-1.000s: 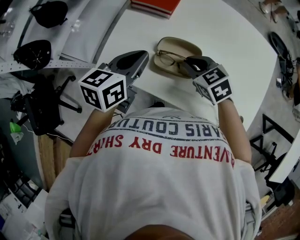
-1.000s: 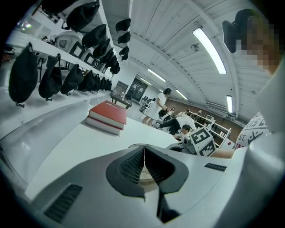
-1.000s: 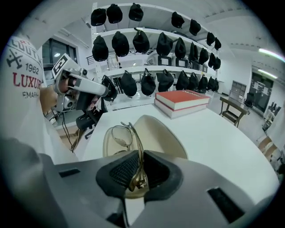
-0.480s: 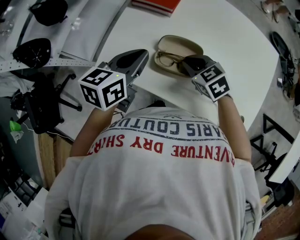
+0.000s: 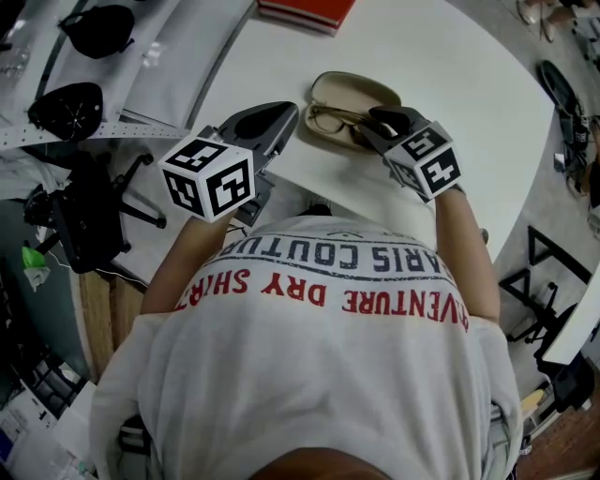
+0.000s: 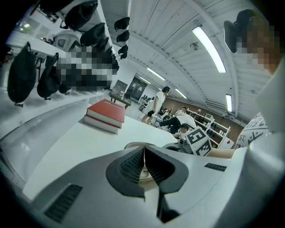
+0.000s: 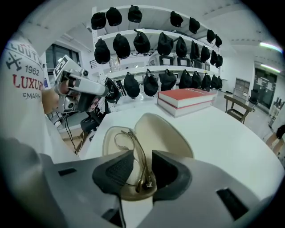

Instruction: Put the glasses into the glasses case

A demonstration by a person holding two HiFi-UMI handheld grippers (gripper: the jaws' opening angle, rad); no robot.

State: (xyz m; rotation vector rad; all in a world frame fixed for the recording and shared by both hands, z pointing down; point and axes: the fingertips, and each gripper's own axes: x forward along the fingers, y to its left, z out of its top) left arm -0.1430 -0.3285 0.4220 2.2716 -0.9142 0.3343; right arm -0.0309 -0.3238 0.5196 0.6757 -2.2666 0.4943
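Observation:
A beige glasses case (image 5: 361,92) lies open on the white table (image 5: 450,75), its lid (image 7: 162,133) tilted up. The thin-framed glasses (image 7: 132,153) lie folded in its lower shell. My right gripper (image 7: 142,171) hovers over the near end of the case with its jaws opening. The glasses' hinge end sits between the pads, which stand clear of it on both sides. In the head view that right gripper (image 5: 377,124) covers the case's right end. My left gripper (image 5: 279,116) rests shut at the table's near left edge, apart from the case (image 6: 133,145).
A red book (image 5: 309,11) lies at the far edge of the table, beyond the case. Black caps (image 7: 142,44) hang on racks behind the table. An office chair (image 5: 89,211) stands on the floor to the left.
My right gripper's jaws have parted and let go of the glasses, which now lie in the case. Neither hand has shifted noticeably.

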